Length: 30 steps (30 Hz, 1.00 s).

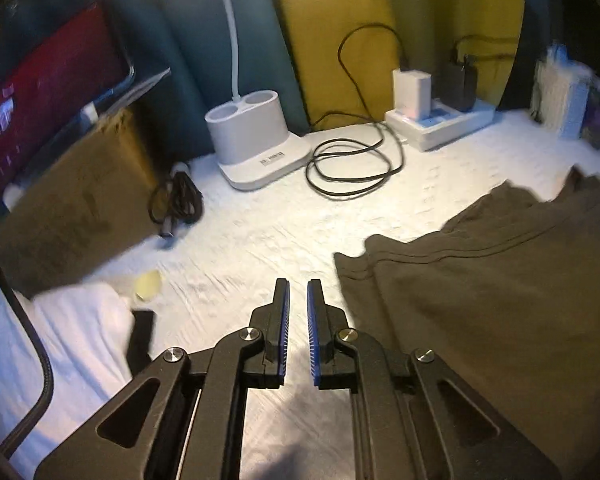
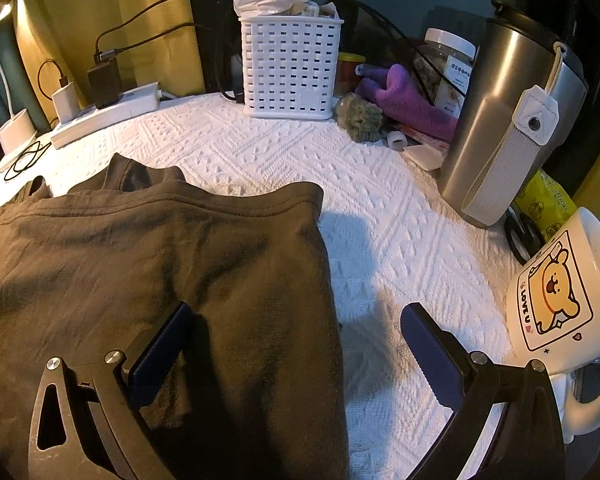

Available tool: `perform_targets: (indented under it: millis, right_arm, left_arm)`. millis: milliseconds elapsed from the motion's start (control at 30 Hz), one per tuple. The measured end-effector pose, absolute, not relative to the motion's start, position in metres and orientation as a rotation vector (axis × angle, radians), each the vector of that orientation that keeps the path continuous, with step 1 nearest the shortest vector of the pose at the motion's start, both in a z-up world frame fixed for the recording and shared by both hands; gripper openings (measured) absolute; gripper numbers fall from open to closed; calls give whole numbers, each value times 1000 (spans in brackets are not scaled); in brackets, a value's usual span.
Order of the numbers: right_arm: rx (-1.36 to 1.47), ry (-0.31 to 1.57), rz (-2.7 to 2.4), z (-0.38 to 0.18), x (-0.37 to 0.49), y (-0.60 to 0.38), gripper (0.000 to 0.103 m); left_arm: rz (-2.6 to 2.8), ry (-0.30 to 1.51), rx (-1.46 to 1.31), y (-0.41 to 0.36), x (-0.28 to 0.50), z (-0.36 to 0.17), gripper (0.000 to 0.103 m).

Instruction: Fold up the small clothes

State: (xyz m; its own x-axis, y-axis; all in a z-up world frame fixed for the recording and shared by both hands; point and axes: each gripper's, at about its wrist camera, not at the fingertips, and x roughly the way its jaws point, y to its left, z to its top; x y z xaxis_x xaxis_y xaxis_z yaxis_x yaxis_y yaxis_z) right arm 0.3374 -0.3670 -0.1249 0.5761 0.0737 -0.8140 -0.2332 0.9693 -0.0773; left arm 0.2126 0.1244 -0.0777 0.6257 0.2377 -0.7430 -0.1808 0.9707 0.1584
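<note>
A dark olive-brown garment [image 2: 160, 260] lies folded on the white textured table cover [image 2: 380, 216], with its stitched hem and neckline toward the far side. My right gripper [image 2: 298, 308] stands wide open over the garment's right edge. Its left finger [image 2: 168, 332] hangs above the fabric and its right finger [image 2: 428, 340] above the bare cover, and neither grips anything. In the left wrist view the same garment [image 1: 500, 300] fills the right side. My left gripper [image 1: 298, 284] is shut with nothing between its blue pads, over the bare cover just left of the garment's edge.
A white lamp base [image 1: 252, 140], a coiled black cable [image 1: 352, 164], a power strip [image 1: 440, 120] and a cardboard box [image 1: 72, 200] line the far and left sides. On the right stand a white basket [image 2: 290, 68], a steel tumbler [image 2: 508, 120] and a bear mug [image 2: 560, 292].
</note>
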Motion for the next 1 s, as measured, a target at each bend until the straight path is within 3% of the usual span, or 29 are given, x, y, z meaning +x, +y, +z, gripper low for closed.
perform_targets:
  millis: [33, 133, 367, 600, 633, 700, 733, 1000]
  right_arm:
    - [-184, 941, 181, -125, 337, -367, 103]
    - [-185, 940, 180, -125, 337, -367, 103]
    - [-208, 921, 159, -123, 335, -365, 103]
    - [-254, 884, 137, -113, 316, -358, 103]
    - [-256, 876, 138, -110, 311, -357, 103]
    - [-257, 864, 140, -104, 301, -355, 103]
    - [-257, 859, 144, -102, 296, -355, 103]
    - [-271, 902, 134, -112, 267, -360, 103]
  left_arm:
    - [220, 867, 36, 126, 209, -76, 10]
    - [141, 907, -14, 121, 195, -80, 46]
    - [59, 1005, -1, 98, 147, -98, 47]
    - [51, 994, -19, 89, 123, -106, 47]
    - [50, 981, -18, 87, 122, -107, 46]
    - [39, 952, -26, 86, 123, -107, 24]
    - [34, 948, -26, 86, 126, -107, 6]
    - [168, 896, 1, 106, 115, -104, 3]
